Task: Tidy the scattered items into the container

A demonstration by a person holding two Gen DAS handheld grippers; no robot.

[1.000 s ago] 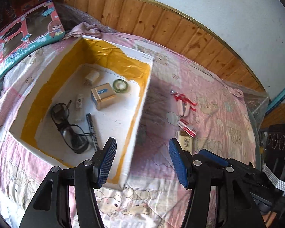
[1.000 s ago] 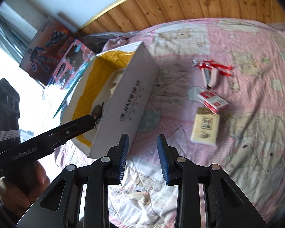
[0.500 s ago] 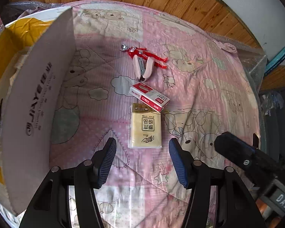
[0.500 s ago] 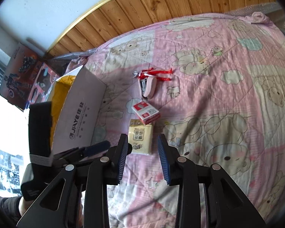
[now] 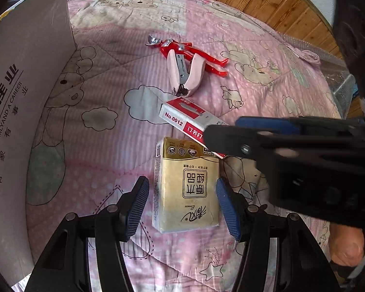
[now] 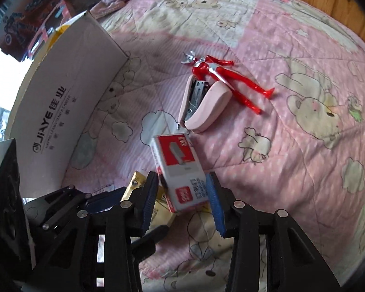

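Note:
A gold tissue pack (image 5: 186, 185) lies flat on the pink quilt, between the fingers of my open left gripper (image 5: 182, 204), with a small gap on each side. A red and white staple box (image 6: 180, 170) rests with one end on the pack's far corner. My right gripper (image 6: 182, 203) is open and straddles that box, pads close to its sides. In the left wrist view the right gripper (image 5: 255, 136) reaches in from the right over the staple box (image 5: 182, 116). Beyond lie a pink stapler (image 5: 185, 73) and a red toy figure (image 5: 189, 48). The cardboard box (image 5: 24, 97) stands at the left.
The pink bear-print quilt (image 6: 304, 146) stretches wide to the right. A wooden headboard (image 5: 255, 0) runs along the far edge. Toy cartons (image 6: 24, 17) lean behind the cardboard box (image 6: 68, 92). A hand (image 5: 348, 250) holds the right gripper at the lower right.
My left gripper swung from over the cardboard box to the right and dropped around the tissue pack. My right gripper came down and forward onto the staple box and spread a little wider.

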